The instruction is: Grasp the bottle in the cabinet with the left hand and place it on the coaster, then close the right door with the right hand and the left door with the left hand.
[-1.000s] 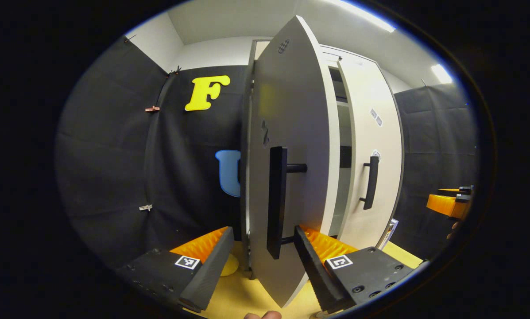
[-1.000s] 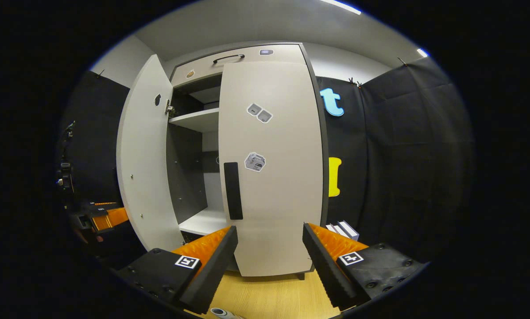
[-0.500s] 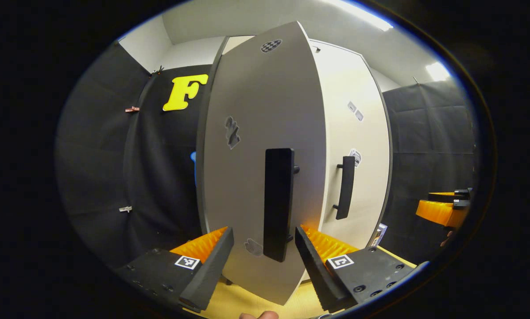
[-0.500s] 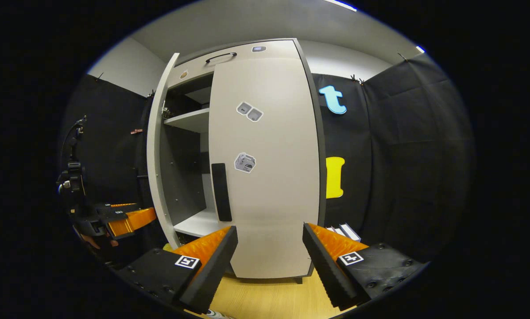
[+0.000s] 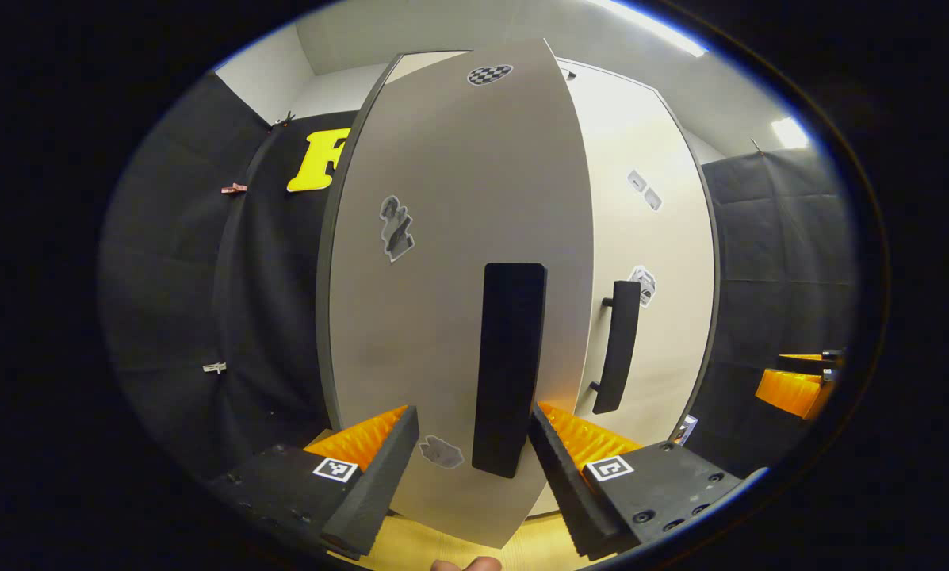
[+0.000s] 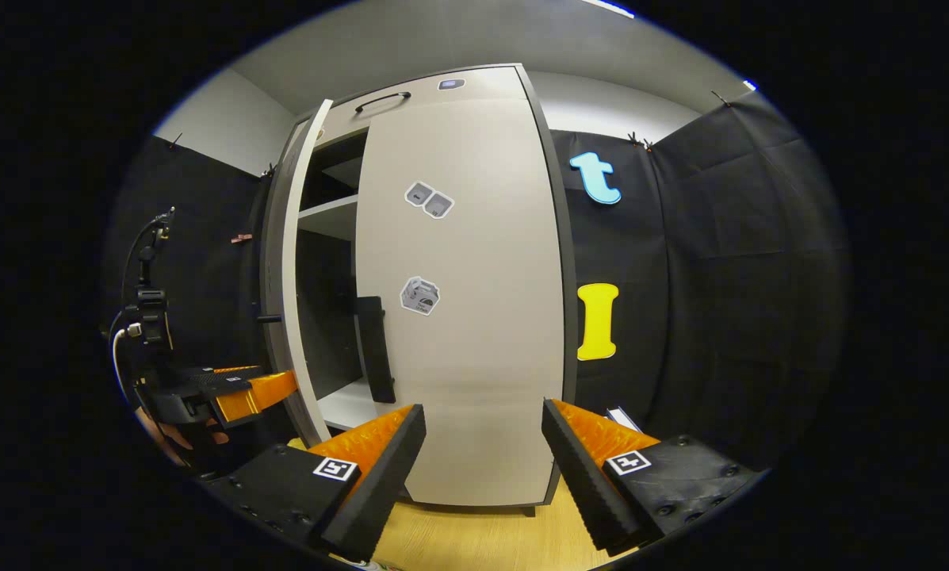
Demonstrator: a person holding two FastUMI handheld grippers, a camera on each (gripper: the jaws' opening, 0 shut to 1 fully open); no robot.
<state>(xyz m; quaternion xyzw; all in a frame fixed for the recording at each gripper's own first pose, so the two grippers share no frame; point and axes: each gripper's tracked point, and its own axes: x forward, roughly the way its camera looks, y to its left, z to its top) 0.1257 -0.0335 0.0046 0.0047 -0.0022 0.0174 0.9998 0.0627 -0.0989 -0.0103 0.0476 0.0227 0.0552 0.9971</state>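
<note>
In the left gripper view, the left gripper (image 5: 474, 468) is spread wide, with the left door (image 5: 442, 317) close in front of it. The door's handle (image 5: 509, 369) stands upright between the fingers, nearer the right finger (image 5: 557, 468); whether that finger touches it cannot be told. The left finger (image 5: 379, 476) is clear of the handle. Beyond the door's edge, to the right, sits the right door (image 5: 656, 262) with its own handle (image 5: 617, 345), and the right gripper (image 5: 795, 385) shows at the far right edge.

In the right gripper view, the right gripper (image 6: 482, 468) is wide too and holds nothing — the right door (image 6: 466, 317) stands ahead of its fingers, shut against the cabinet (image 6: 411, 83). To the left, the left door (image 6: 296, 277) is ajar, a shelf (image 6: 331, 218) showing in the gap. The left gripper (image 6: 252, 388) is at that door's outer face, low on the left. The bottle is too cut off at the bottom edge to tell.
</note>
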